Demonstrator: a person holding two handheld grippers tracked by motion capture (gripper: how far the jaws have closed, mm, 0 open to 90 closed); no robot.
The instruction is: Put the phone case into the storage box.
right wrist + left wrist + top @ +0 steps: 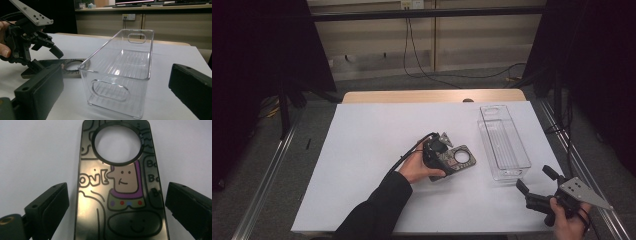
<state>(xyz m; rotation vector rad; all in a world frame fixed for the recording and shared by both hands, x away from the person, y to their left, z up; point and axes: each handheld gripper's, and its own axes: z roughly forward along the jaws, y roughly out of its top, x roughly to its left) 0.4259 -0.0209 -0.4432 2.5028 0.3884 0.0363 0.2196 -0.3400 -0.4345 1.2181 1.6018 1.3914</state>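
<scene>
Clear plastic bin [504, 142] near table edge, both claws spread, left claw [443, 150] straddling tag [457, 161]

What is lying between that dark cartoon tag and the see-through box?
Nothing: in the high view a bare strip of white table cover separates the tag from the clear box. The left hand-held gripper sits over the tag's other end.

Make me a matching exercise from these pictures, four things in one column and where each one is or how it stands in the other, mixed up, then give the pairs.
Things:
1. left gripper
2. right gripper
3. clear bin
4. dark tag with a round hole

States:
A. standing empty on the white sheet
B. lying flat between open jaws
C. open, over the tag
D. open, near the table's front right corner

Pairs: 1-C, 2-D, 3-A, 4-B
</scene>
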